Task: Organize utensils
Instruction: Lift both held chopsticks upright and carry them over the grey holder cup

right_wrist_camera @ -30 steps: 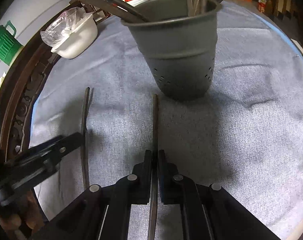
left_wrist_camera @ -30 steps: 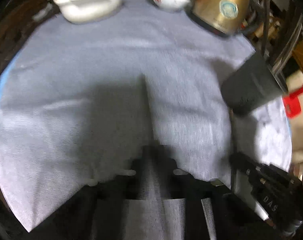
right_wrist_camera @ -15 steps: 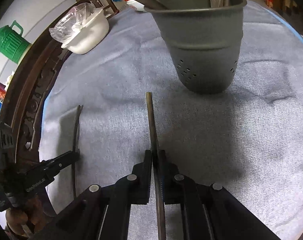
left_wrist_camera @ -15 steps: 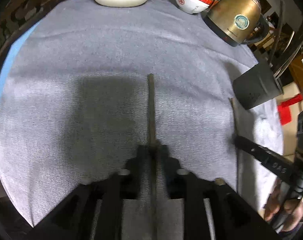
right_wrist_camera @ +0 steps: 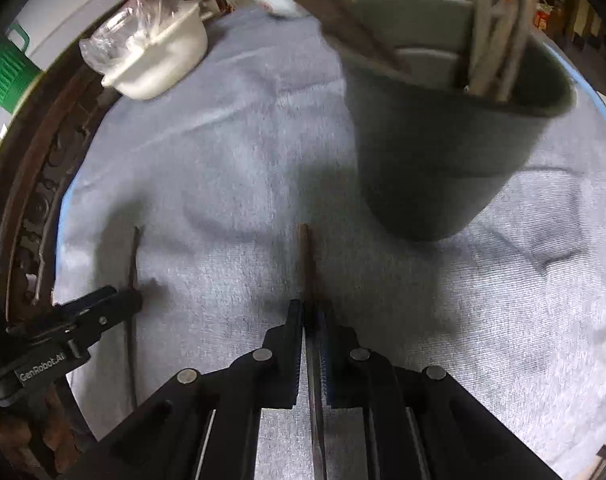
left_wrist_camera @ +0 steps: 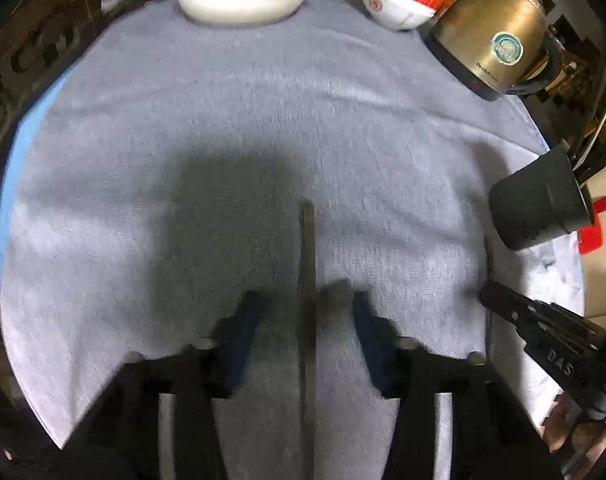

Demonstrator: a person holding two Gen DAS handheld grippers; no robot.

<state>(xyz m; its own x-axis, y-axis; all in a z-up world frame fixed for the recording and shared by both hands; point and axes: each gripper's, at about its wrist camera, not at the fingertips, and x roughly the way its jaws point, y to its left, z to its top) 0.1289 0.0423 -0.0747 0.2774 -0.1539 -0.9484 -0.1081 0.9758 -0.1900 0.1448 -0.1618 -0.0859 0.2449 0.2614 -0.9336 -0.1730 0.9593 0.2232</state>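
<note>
Between the spread left gripper (left_wrist_camera: 307,316) pads runs 1 chopstick (left_wrist_camera: 307,280), untouched, jaws just closing; right gripper (right_wrist_camera: 311,320) pinches another chopstick (right_wrist_camera: 304,256) beside the holder (right_wrist_camera: 443,152).

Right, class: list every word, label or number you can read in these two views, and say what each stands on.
"GenRobot.AI": side of the left gripper, whose jaws have just been closing, a chopstick between them.
"DAS", cut off: side of the right gripper.
Brand print and round sticker on the gold kettle: too blurred.
Emblem on the red-banded bowl: unreadable.
</note>
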